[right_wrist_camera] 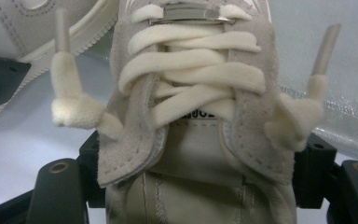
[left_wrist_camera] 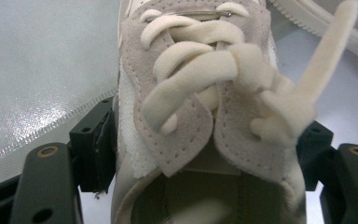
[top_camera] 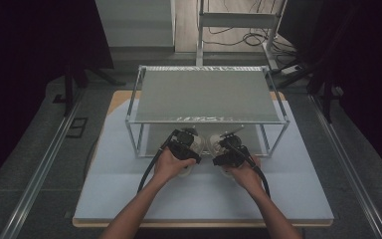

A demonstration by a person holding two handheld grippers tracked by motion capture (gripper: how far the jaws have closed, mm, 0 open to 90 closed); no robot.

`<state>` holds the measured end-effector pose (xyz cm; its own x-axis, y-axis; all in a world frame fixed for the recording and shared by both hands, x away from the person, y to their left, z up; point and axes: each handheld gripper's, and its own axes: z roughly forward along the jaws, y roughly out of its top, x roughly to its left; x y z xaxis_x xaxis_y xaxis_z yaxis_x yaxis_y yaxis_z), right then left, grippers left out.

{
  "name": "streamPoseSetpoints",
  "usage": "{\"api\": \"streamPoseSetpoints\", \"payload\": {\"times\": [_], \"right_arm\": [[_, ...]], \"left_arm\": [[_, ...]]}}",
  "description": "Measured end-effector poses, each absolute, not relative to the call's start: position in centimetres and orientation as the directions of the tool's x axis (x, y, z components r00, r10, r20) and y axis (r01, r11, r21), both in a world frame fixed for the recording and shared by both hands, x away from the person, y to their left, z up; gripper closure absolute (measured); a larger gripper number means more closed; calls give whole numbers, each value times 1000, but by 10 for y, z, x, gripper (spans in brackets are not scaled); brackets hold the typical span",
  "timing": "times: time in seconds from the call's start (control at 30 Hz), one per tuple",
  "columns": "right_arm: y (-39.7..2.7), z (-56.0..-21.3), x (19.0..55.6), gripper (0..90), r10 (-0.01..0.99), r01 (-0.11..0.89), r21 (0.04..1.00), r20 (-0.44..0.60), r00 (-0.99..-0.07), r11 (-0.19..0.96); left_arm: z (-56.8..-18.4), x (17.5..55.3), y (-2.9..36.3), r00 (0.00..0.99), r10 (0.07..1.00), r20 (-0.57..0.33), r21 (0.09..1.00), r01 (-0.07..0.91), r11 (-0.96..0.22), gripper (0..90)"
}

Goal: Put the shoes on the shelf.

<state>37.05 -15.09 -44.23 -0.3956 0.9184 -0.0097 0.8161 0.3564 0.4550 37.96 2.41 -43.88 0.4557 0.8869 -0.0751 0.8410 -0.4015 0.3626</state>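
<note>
Two beige suede shoes with cream laces sit side by side on the white mat, at the front of a metal rack. My left gripper (top_camera: 188,143) (left_wrist_camera: 204,154) is shut on the left shoe (top_camera: 195,144) (left_wrist_camera: 186,116), its black pads (left_wrist_camera: 93,149) pressed to both sides near the collar. My right gripper (top_camera: 227,148) (right_wrist_camera: 201,172) is shut on the right shoe (top_camera: 216,143) (right_wrist_camera: 191,140) the same way. The right shoe's lace ends (right_wrist_camera: 67,107) stick up loose on both sides. Each gripper view catches the neighbouring shoe's sole edge (left_wrist_camera: 317,14) (right_wrist_camera: 37,28).
The rack (top_camera: 206,121) has a silver frame and a grey top shelf (top_camera: 204,94), with a low bay underneath just beyond the shoes. The white mat (top_camera: 204,196) covers a wooden table. Dark curtains and floor rails flank the table; cables lie behind.
</note>
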Motion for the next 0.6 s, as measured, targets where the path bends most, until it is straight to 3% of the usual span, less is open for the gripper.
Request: {"api": "streamPoseSetpoints", "payload": {"times": [0.03, 0.07, 0.13, 0.2, 0.23, 0.27, 0.3, 0.33, 0.37, 0.6], "right_arm": [[-150, -442, 372, 274, 919, 815, 453, -25, -394, 362], [-150, -442, 372, 274, 919, 815, 453, -25, -394, 362], [-148, -442, 374, 273, 919, 812, 457, -28, -394, 362], [-146, -441, 376, 273, 922, 813, 460, -29, -387, 356], [-144, -442, 377, 273, 930, 822, 465, -14, -366, 331], [-144, -442, 378, 273, 928, 819, 465, -18, -372, 337], [-144, -443, 379, 273, 930, 819, 466, -19, -368, 334], [-144, -443, 380, 273, 930, 822, 463, -13, -367, 331], [-144, -444, 381, 272, 930, 822, 462, -16, -368, 333], [-144, -447, 385, 271, 935, 831, 453, -17, -353, 322]], "left_arm": [[-438, 384, 28, 522, 851, -60, 358, 807, -470, 262], [-438, 384, 28, 522, 851, -60, 358, 807, -470, 262], [-439, 382, 20, 395, 916, -73, 368, 864, -343, 262], [-439, 384, 18, 386, 919, -76, 367, 868, -334, 262], [-439, 387, 21, 431, 900, -57, 368, 847, -383, 262], [-439, 385, 17, 380, 922, -77, 365, 871, -328, 262], [-440, 386, 17, 387, 918, -86, 367, 869, -332, 262], [-440, 393, 25, 495, 868, -39, 372, 813, -447, 262], [-440, 395, 26, 522, 853, -10, 368, 795, -482, 262], [-443, 396, 22, 508, 861, -23, 362, 807, -466, 260]]}}
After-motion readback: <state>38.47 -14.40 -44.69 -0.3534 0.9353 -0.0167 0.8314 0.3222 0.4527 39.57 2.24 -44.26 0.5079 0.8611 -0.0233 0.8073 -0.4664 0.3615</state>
